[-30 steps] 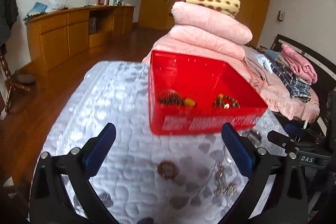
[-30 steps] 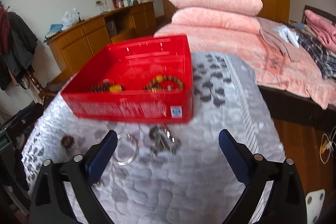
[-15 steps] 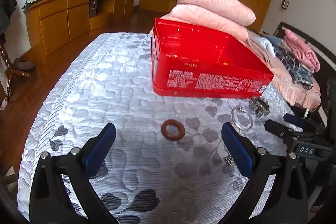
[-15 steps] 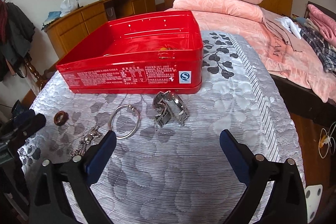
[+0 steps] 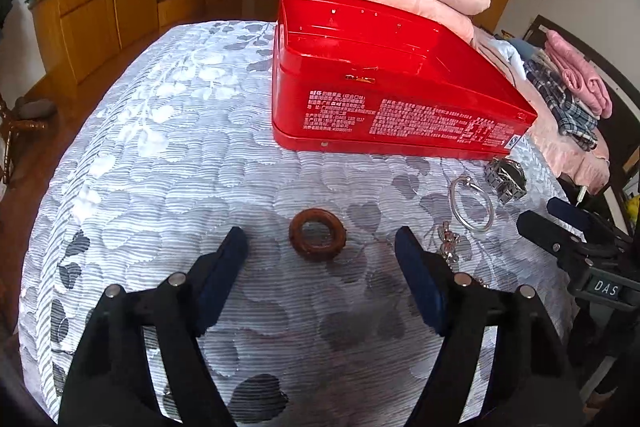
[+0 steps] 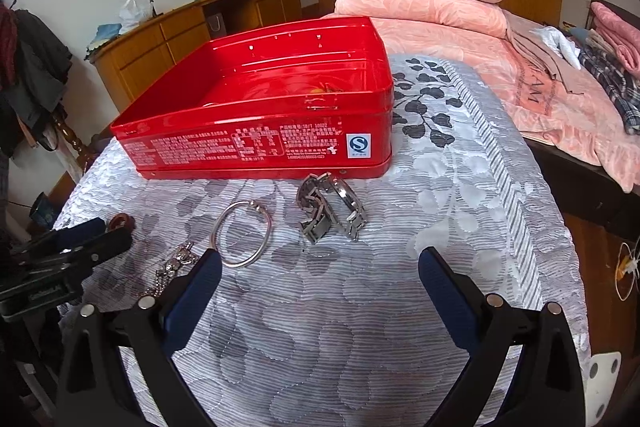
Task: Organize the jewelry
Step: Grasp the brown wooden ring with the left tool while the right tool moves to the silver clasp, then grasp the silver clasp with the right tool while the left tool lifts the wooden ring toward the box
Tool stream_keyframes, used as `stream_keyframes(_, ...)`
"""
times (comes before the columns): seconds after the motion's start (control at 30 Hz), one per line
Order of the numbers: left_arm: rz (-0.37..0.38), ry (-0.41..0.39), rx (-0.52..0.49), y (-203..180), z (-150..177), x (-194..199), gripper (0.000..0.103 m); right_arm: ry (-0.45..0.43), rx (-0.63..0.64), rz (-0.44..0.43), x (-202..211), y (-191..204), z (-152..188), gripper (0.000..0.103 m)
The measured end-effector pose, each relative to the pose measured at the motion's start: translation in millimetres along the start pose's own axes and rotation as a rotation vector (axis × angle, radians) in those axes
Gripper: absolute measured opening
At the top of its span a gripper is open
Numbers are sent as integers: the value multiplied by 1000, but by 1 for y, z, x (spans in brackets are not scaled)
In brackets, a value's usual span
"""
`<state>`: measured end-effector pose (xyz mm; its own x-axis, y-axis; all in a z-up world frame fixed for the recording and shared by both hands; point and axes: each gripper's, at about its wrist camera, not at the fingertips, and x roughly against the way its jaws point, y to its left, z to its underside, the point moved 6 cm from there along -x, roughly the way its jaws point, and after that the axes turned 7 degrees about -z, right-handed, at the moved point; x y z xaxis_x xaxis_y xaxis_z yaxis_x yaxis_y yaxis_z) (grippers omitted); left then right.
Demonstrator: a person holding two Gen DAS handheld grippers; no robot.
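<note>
Red tin (image 5: 396, 99) on the quilt (image 5: 160, 147) — from the left wrist we log our left gripper (image 5: 320, 259) spread wide, brown ring (image 5: 317, 235) between its fingers. From the right wrist: our right gripper (image 6: 320, 287) released, empty — silver bangle (image 6: 240, 234) and metal watchband (image 6: 330, 213) lying just ahead.

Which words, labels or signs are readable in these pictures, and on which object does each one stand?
"DAS": label on the right gripper body.
"S" logo: white sticker on the red tin.
White print on the tin's side: too small to read.
Letters on the pink bedspread: unclear.
</note>
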<state>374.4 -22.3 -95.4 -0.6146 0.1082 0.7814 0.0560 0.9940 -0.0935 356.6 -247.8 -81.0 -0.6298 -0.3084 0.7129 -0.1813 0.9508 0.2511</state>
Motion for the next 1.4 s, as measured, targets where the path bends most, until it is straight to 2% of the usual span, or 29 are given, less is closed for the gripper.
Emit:
stream_keyframes(0.07, -2, 2, 0, 0, 0, -1, 69, 2, -1, -4, 0, 0, 0, 97)
stream_keyframes(0.13, -13, 2, -2, 0, -1, -2, 58, 4, -2, -8, -1, 0, 0, 97)
stream_keyframes(0.27, -25, -4, -6, 0, -1, 0, 48, 8, -7, -14, -3, 0, 0, 97)
stream_keyframes(0.37, -11, 1, -20, -3, 0, -1, 29, 11, -12, -16, -4, -1, -1, 97)
stream_keyframes(0.93, -5, -32, -4, -4, -12, 1, 28, 19, -19, 25, -14, -11, -25, 94)
stream_keyframes(1.17, 0, -33, -10, -8, -23, -6, 28, 62, -7, 33, -29, -14, -28, 72)
stream_keyframes(1.23, 6, -28, -11, -9, -22, -8, 28, 75, 0, 37, -33, -15, -27, 62)
stream_keyframes(1.37, 19, -11, -7, -10, -20, -13, 28, 68, 16, 43, -35, -16, -27, 54)
stream_keyframes(1.4, 21, -9, -6, -9, -20, -14, 28, 64, 16, 33, -35, -16, -27, 47)
